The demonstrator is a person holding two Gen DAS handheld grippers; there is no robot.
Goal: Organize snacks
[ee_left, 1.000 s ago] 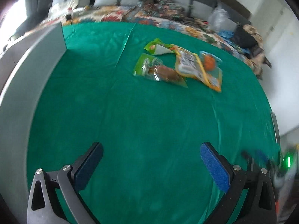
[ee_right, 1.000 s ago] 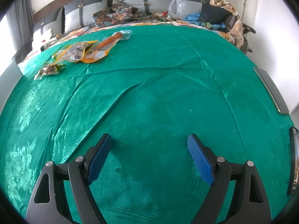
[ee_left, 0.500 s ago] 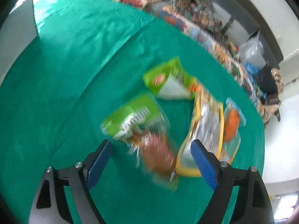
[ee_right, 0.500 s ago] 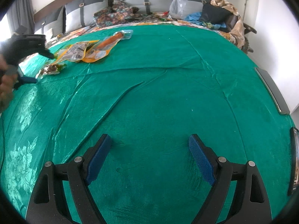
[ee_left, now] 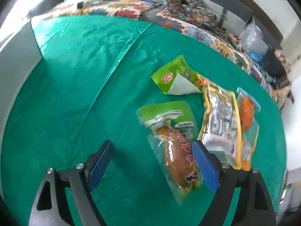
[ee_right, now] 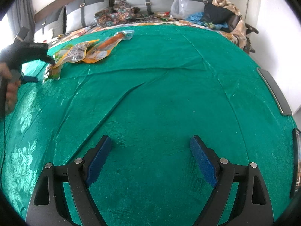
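Left gripper spread wide, empty, over sausage pouch. Could snag yellow-edged packet under right pad. Right gripper likewise unclenched, idle.

A satiny green cloth, creased and woven with a glossy floral pattern, is spread over the surface. Snack packets of shiny, crinkled plastic film are laid on it: a clear sausage pouch and a yellow-edged packet. Matt black plastic gripper fingers are faced with rough blue pads and silver metal screws.
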